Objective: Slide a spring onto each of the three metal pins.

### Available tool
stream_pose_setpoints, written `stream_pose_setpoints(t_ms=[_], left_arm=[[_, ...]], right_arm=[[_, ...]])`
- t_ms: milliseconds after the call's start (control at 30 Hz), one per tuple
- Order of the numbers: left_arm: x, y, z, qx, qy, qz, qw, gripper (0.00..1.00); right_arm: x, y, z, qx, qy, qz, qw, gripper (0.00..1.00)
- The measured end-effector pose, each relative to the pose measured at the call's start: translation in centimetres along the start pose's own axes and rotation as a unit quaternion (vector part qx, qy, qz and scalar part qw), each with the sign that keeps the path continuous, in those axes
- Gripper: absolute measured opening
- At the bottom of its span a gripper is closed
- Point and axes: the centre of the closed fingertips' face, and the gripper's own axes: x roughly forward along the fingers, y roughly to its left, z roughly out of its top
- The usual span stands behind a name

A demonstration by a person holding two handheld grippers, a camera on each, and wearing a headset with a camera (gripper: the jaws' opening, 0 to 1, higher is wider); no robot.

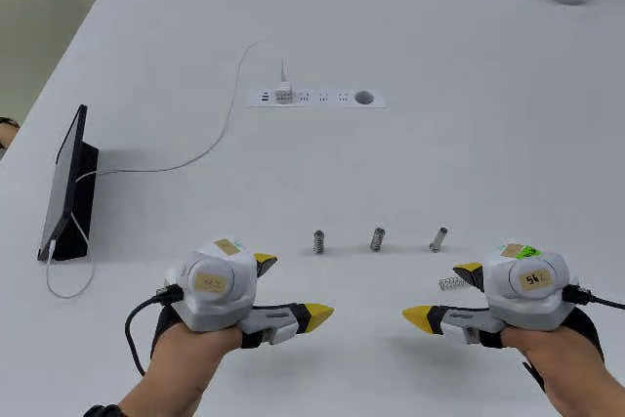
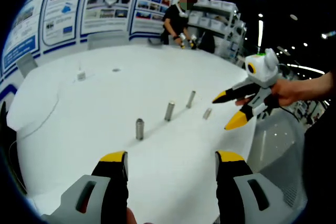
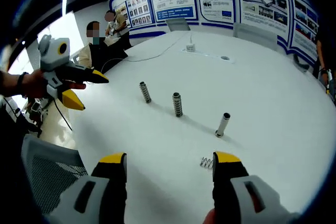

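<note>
Big white bench (image 1: 469, 144), nothing fancy. Both spread open and holding nothing: left tool (image 1: 293, 287) and right tool (image 1: 441, 292), tips aimed at each other low in the head view. Just past them, three pins (image 1: 377, 238) standing in a row. Going by the right gripper view, coils already round the two far ones, with a bare pin (image 3: 223, 124) nearest, at the right end of the row. So probably one left to do. Then the loose spring (image 3: 206, 162), flat on the bench, just beside the right tool's right-hand tip and short of the bare pin, long axis running roughly across the jaws rather than along them. Well apart from the left tool, so looks like a right-tool pickup. Can't read the coils in the left gripper view, too blurry, but does show the spring sitting between the pin row and the right tool.
</note>
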Motion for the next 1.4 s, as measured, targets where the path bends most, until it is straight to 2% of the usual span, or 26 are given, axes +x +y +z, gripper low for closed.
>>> stream_pose_setpoints(t_ms=[500,733,1400], left_arm=[[2.0,-1.8,0.3,0.008,0.009,-0.016,0.9998,0.69],[3.2,-3.0,0.7,0.017,0.014,-0.031,0.9993,0.69],[7.4,-6.8,1.9,0.052,0.035,-0.077,0.9951,0.71]], right_arm=[[-3.0,-1.2,-1.7,0.029,-0.019,-0.016,0.9993,0.75],[-4.5,-2.2,-2.6,0.046,-0.029,-0.031,0.9980,0.76],[-7.1,-3.7,-4.3,0.065,-0.037,-0.043,0.9963,0.79]])
